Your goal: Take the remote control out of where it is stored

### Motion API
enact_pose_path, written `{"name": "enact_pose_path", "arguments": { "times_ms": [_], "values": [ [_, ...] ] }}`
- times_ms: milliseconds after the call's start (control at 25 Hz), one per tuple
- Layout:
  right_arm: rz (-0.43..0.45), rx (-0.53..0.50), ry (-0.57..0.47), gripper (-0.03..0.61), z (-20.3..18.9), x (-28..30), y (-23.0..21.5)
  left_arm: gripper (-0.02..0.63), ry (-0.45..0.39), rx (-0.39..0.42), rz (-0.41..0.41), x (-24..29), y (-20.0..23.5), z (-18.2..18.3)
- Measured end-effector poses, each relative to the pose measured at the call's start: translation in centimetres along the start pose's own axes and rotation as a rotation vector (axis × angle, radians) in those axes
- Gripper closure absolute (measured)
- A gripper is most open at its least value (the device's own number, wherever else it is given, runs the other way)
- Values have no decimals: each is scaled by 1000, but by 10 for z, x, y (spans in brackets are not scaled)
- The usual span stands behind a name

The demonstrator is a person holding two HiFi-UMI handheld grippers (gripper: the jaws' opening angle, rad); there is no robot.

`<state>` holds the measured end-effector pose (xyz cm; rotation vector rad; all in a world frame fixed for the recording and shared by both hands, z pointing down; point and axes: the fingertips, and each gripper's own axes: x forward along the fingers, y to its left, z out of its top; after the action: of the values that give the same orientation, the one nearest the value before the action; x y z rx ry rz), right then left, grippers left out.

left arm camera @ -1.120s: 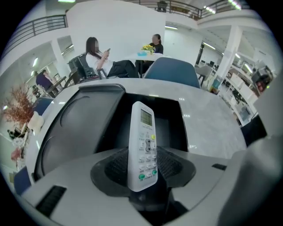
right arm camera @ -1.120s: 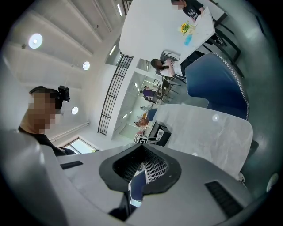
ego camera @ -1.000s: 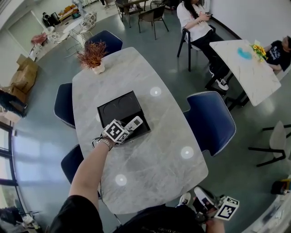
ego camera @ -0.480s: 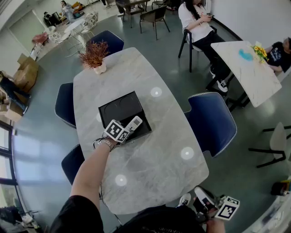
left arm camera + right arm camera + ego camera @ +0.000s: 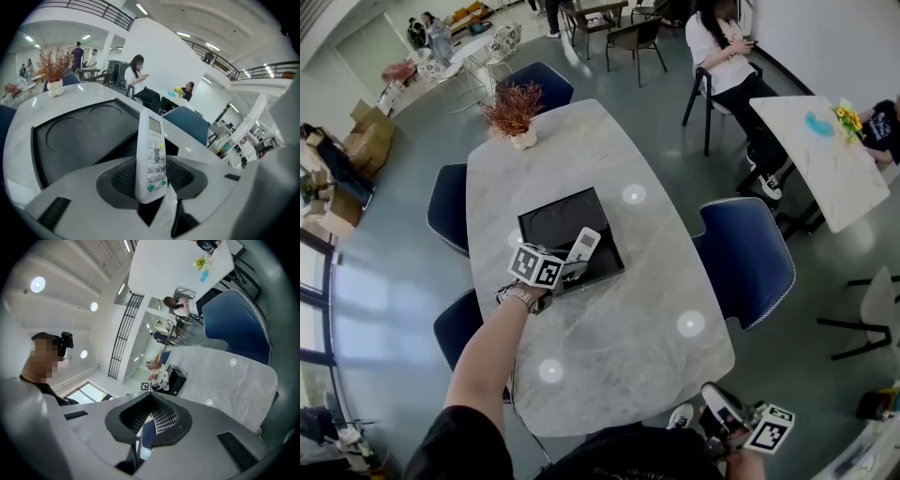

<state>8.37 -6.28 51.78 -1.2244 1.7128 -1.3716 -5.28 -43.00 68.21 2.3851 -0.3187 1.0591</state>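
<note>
A white remote control (image 5: 583,246) stands tilted above the near right corner of a black open box (image 5: 555,220) on the marble table (image 5: 619,323). My left gripper (image 5: 569,266) is shut on the remote's lower end. In the left gripper view the remote (image 5: 151,154) rises upright from between the pads of the left gripper (image 5: 152,190), its screen and buttons facing the camera, with the dark box (image 5: 75,136) behind it. My right gripper (image 5: 748,427) hangs low off the table's near right edge. In its own view the right gripper (image 5: 147,425) is shut with nothing held.
A potted dried plant (image 5: 514,114) stands at the table's far end. Blue chairs (image 5: 748,258) flank the table on both sides. A seated person (image 5: 727,56) and a second white table (image 5: 825,159) are at the back right.
The left gripper has lifted the remote slightly up and away from the box. The head view has shifted a little. The right gripper has stayed put.
</note>
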Motion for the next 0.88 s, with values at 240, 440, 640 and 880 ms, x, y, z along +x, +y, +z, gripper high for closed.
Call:
{"name": "enact_pose_path", "arguments": {
  "times_ms": [240,440,640,880],
  "values": [
    [64,-40,75,571,-5,6,10,426,-236,-264,-85,-45,-41,19],
    [147,-43,148,571,-9,-5,22,426,-431,-459,-162,-82,-105,12],
    [225,-74,229,571,-19,-24,40,426,-541,-564,-207,-112,-182,-18],
    [273,-101,316,571,-27,-67,42,426,-597,-635,-216,-120,-279,-62]
  ]
}}
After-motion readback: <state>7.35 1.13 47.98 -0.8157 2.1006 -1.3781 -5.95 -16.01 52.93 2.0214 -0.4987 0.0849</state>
